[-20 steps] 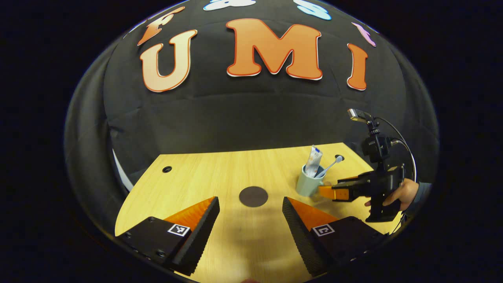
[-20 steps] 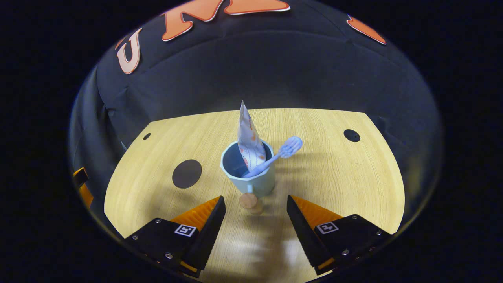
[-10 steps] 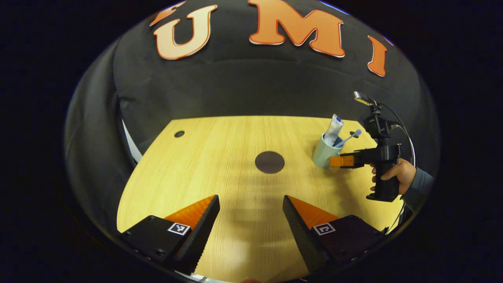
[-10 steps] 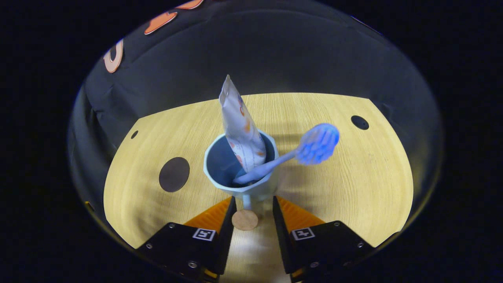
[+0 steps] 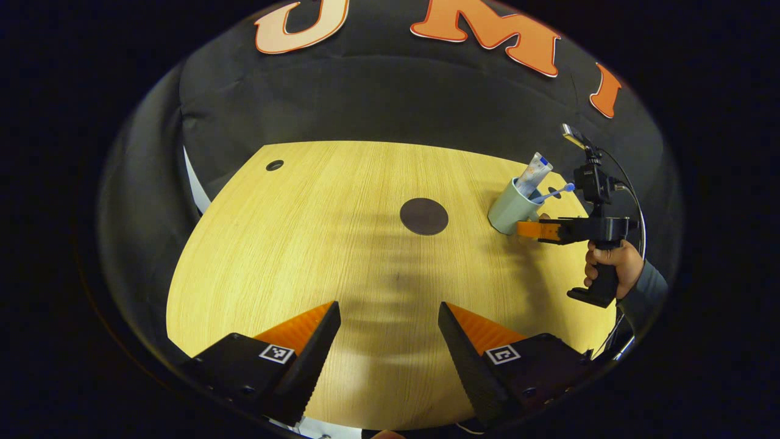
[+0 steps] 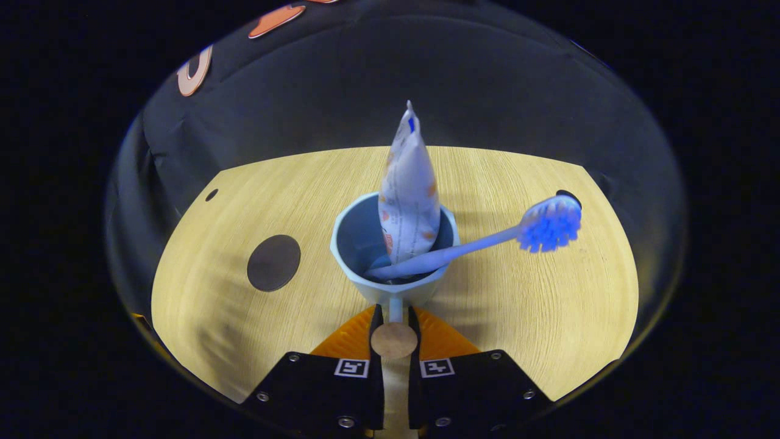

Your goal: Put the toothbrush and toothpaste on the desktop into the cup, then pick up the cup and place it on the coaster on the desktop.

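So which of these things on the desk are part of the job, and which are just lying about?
Part of the job:
cup
toothpaste
toothbrush
coaster
right tongs, closed on the cup's handle

Just there:
desk and its cable holes
left tongs, open and idle

The tabletop point(image 5: 292, 244) is pale wood with a fine grain (two small dark round holes sit near its far corners). A dark round coaster point(image 5: 424, 216) lies flat on it. A pale blue-green cup point(image 5: 510, 210) stands just to the coaster's right, apart from it.
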